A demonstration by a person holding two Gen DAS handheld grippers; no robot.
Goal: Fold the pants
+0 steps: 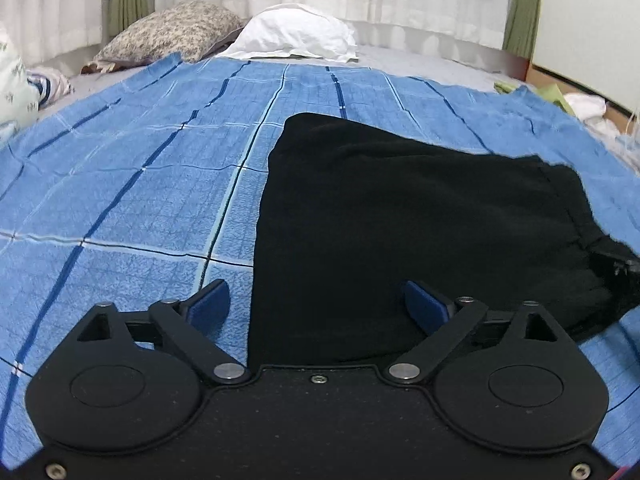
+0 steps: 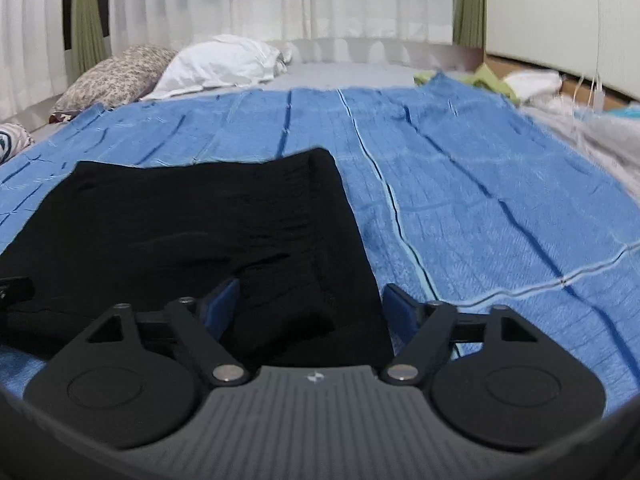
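Both tools, left tool (image 1: 316,304) and right tool (image 2: 310,304), hang spread over the black pants (image 1: 400,220), a folded bundle on the blue bedspread (image 1: 140,200); next I'd pinch its near edge.

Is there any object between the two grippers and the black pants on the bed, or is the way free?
Nothing visible blocks either one. The black pants lie flat on the blue blanket, directly ahead of the open left gripper and the open right gripper. The pillows sit far behind, near the curtain.
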